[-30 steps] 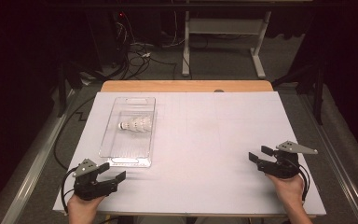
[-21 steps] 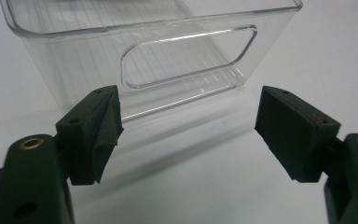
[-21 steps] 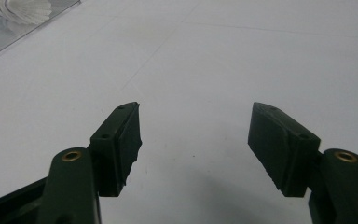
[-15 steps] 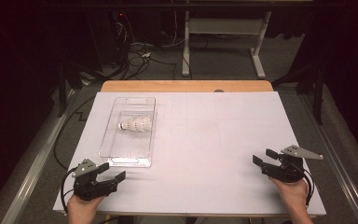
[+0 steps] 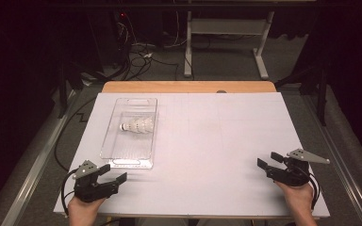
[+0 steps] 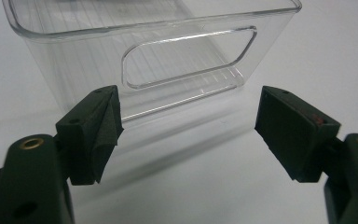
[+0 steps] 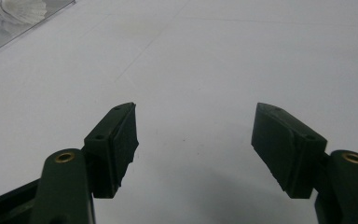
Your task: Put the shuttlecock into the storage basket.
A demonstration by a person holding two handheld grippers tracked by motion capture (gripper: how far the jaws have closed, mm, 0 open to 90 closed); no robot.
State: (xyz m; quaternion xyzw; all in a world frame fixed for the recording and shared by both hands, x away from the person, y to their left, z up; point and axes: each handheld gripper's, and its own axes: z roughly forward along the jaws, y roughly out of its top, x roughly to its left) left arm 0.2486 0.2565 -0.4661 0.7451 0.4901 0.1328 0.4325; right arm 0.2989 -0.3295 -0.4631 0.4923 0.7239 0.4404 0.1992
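Here the shuttlecock point(image 5: 136, 126) lies sideways across the tray point(image 5: 118, 153), cork pointing left.

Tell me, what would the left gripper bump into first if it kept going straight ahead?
Probably the clear plastic bin: the left gripper points, jaws open, at its near end wall with the handle cutout.

Two black grippers: left gripper point(image 5: 113, 178), right gripper point(image 5: 269, 160). Grey three-cornered top plates, brass-ringed screw holes, dark foam pads point(image 6: 107, 122), trailing black cables.
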